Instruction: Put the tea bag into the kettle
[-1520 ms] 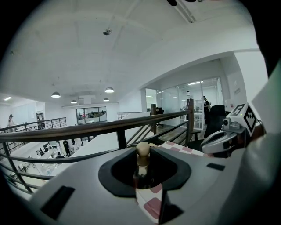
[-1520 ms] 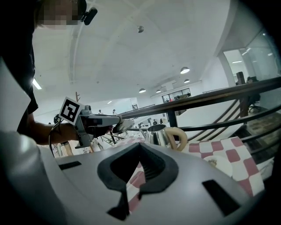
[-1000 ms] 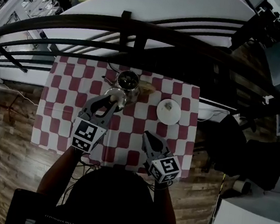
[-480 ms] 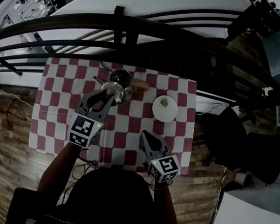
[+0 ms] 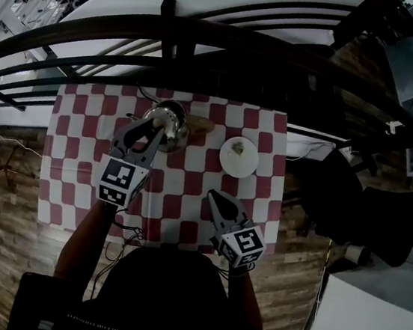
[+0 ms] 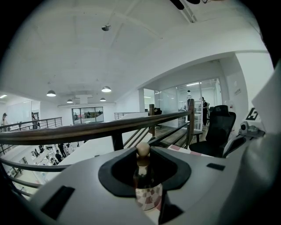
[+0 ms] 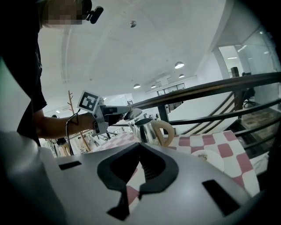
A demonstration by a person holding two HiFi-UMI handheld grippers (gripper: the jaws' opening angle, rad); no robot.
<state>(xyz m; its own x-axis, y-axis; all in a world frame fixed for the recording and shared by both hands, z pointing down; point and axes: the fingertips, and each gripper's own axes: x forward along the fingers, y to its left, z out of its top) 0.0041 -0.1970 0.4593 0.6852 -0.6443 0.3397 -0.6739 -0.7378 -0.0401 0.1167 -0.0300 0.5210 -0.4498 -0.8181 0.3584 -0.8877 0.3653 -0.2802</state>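
Two grippers over desk (image 5: 179, 202). On left gripper (image 5: 156, 125), jaws clenched on wooden knob (image 6: 142, 149) of lid (image 6: 147, 193) — lid held just over mouth of kettle (image 7: 147, 129), upper middle of head view. On right gripper (image 5: 216, 198), low centre, jaws pressed together, nothing between.

Small pale scrap (image 5: 240, 148) on white plate (image 5: 245, 166), right of kettle — likely tea bag, too small to confirm. Kettle inside unseen. Judgement: transfer not shown done, lid not seated.

Red-white checked cloth, wood floor (image 5: 4, 209), dark railing (image 5: 207, 44) beyond, open hall below.

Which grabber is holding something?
The left gripper: its jaws pinch the lid by its knob. The right gripper is shut on nothing.
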